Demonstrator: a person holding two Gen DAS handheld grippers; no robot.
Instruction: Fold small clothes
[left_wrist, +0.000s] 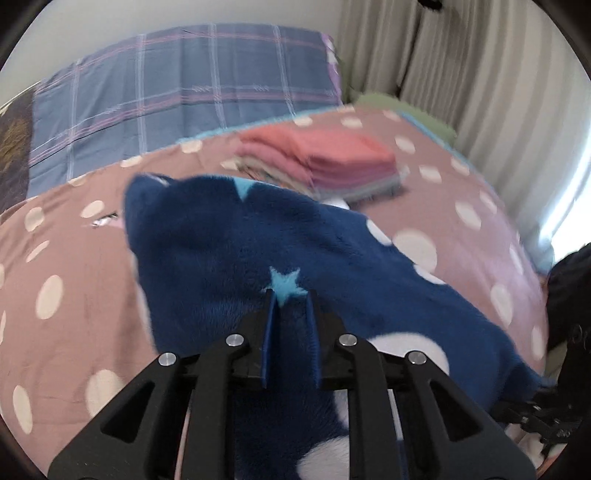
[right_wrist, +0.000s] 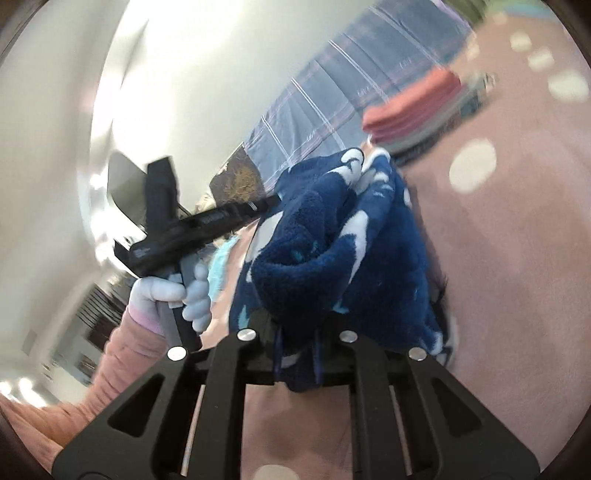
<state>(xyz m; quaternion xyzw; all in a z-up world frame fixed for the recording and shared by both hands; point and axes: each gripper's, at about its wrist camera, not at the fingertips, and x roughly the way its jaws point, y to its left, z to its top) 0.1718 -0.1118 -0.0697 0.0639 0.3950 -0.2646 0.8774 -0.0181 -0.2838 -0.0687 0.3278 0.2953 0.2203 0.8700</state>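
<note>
Nearest our left wrist camera, our left gripper (left_wrist: 290, 295) clamps its blue fingers (left_wrist: 269, 332) on the navy fleece garment (left_wrist: 229, 240), a plush piece with light blue stars and white patches. We hold it raised above the bed, its fabric spreading forward and to the right from the jaws.

Our right gripper (right_wrist: 298, 332) is clenched on another part of the same navy fleece garment (right_wrist: 332, 251), which bunches in folds just ahead of its fingers. From this side we see our left hand (right_wrist: 177, 295), gloved in pale fabric, gripping the handle of the left gripper, whose far end touches the garment.

Beneath it lies the brown polka-dot bedspread (left_wrist: 74, 266). Farther back on that bedspread sits a stack of folded clothes (left_wrist: 325, 162), pink and coral on top, well apart from the garment. Beyond it we see a blue plaid pillow (left_wrist: 177, 88), and beige curtains (left_wrist: 461, 74) hang to the right.
</note>
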